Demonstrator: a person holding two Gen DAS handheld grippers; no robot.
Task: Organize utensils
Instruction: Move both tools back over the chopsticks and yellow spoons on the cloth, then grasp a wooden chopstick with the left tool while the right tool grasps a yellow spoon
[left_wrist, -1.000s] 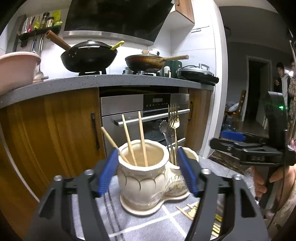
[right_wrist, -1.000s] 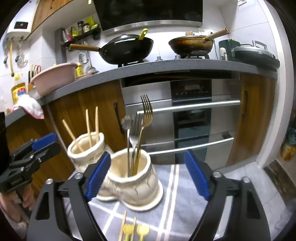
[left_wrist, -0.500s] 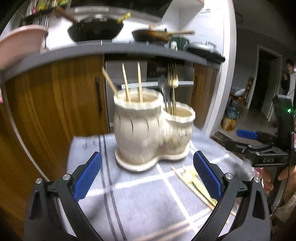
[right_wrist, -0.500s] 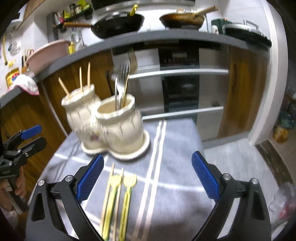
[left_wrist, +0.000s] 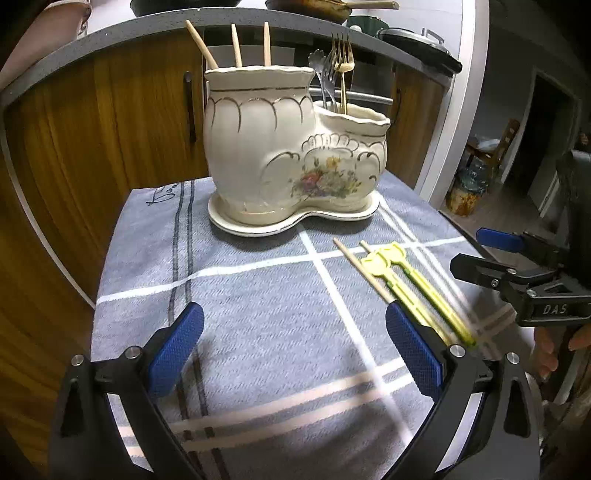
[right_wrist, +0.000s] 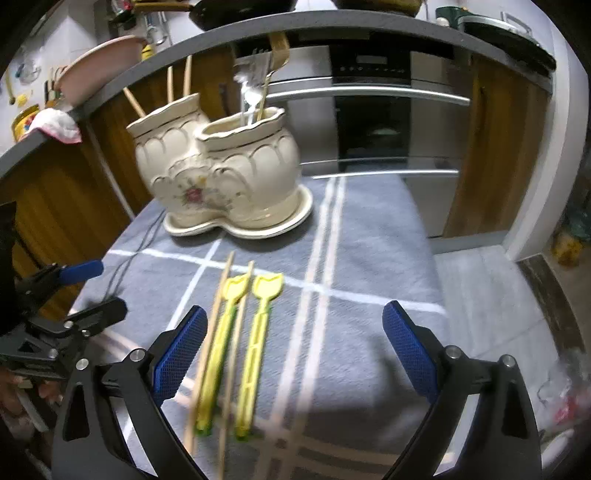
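Two wooden chopsticks (right_wrist: 207, 347) and two yellow plastic forks (right_wrist: 255, 343) lie side by side on a grey checked cloth (right_wrist: 369, 258) covering the tabletop. Their long axes run roughly from the near edge toward a cream ceramic utensil holder (right_wrist: 221, 173). The forks' broad heads point at the holder, their handles toward the camera. In the left wrist view the same bundle (left_wrist: 402, 280) runs diagonally, heads up and left, handles down and right.

The holder stands upright on its own saucer near the far edge of the cloth, well apart from the loose pieces. Its taller compartment holds three wooden chopsticks (left_wrist: 236, 44), standing with a slight lean. The lower compartment holds metal forks (left_wrist: 341, 66), tines up.

The right tool (right_wrist: 291, 354) hovers over the cloth with its blue pads wide apart, holding nothing. The loose chopsticks and forks lie just inside its left pad (right_wrist: 177, 354). The left tool (left_wrist: 295, 354) is likewise spread wide and empty over bare cloth. The bundle's near ends pass behind its right pad (left_wrist: 413, 350). The holder sits straight ahead, beyond it.
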